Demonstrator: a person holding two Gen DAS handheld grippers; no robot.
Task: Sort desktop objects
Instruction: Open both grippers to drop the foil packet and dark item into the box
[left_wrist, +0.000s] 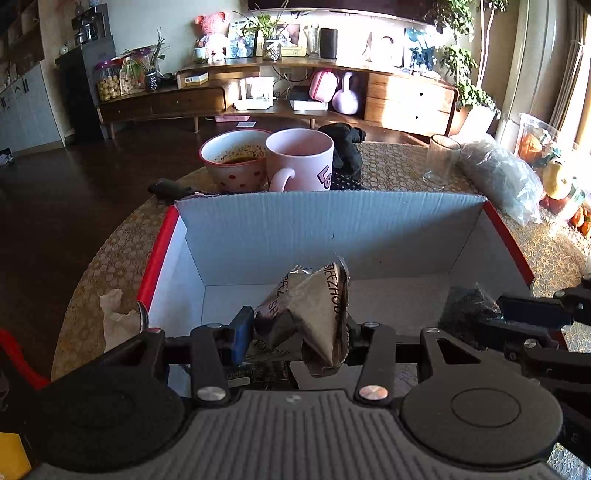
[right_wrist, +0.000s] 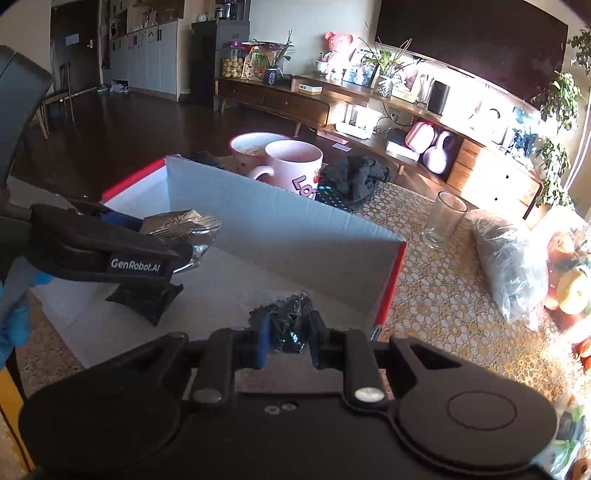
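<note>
Where lace-patterned table (left_wrist: 399, 162) stands, floor (left_wrist: 74, 177) dark.

Your left hand-held gripper (left_wrist: 295, 328): matte black linkage arms, silver screws at pivots, blue pad on one finger, grey ribbed body below, round black discs either side. White "GenRobot.AI" lettering on its finger in right wrist view. Your right hand-held gripper (right_wrist: 288, 339): same black build, blue pads. Your hand (right_wrist: 14, 321) wears blue glove.

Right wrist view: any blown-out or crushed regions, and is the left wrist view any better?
Right wrist view: sunlight clips the shelf wall and the right edge; the floor goes near-black; the crumpled black wrapper in the right gripper loses detail. Left wrist view: same glare at right, but the foil packet stays legible. Both bend straight edges strongly.
</note>
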